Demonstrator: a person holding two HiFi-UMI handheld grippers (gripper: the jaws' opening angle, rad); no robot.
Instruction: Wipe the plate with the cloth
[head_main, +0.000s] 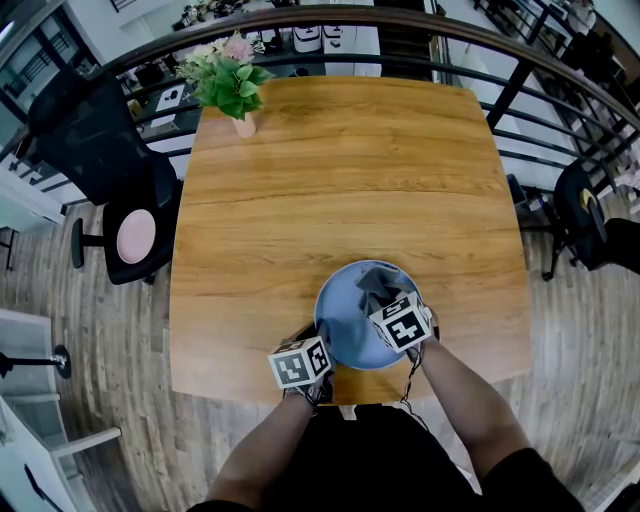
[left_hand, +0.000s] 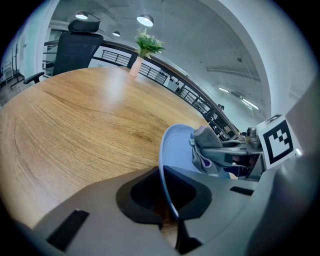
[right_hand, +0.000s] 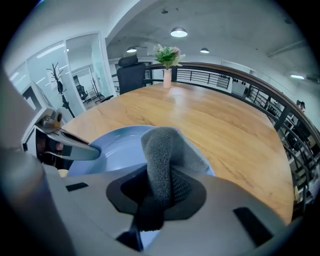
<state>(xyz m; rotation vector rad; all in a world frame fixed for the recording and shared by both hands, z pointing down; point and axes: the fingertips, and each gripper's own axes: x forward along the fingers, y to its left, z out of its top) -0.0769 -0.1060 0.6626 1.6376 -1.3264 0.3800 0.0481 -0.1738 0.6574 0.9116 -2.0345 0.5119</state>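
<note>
table (head_main: 340, 180) with plate (head_main: 345, 325), cloth (head_main: 374, 284)

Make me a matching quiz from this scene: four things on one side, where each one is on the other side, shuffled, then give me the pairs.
Things:
1. plate
2. cloth
3. flower vase
4. black chair

Places:
A. on the floor, left of the table
B. rim clamped by the left gripper
C. at the table's far left corner
D. pinched in the right gripper, over the plate

Pairs: 1-B; 2-D; 3-C; 4-A
</note>
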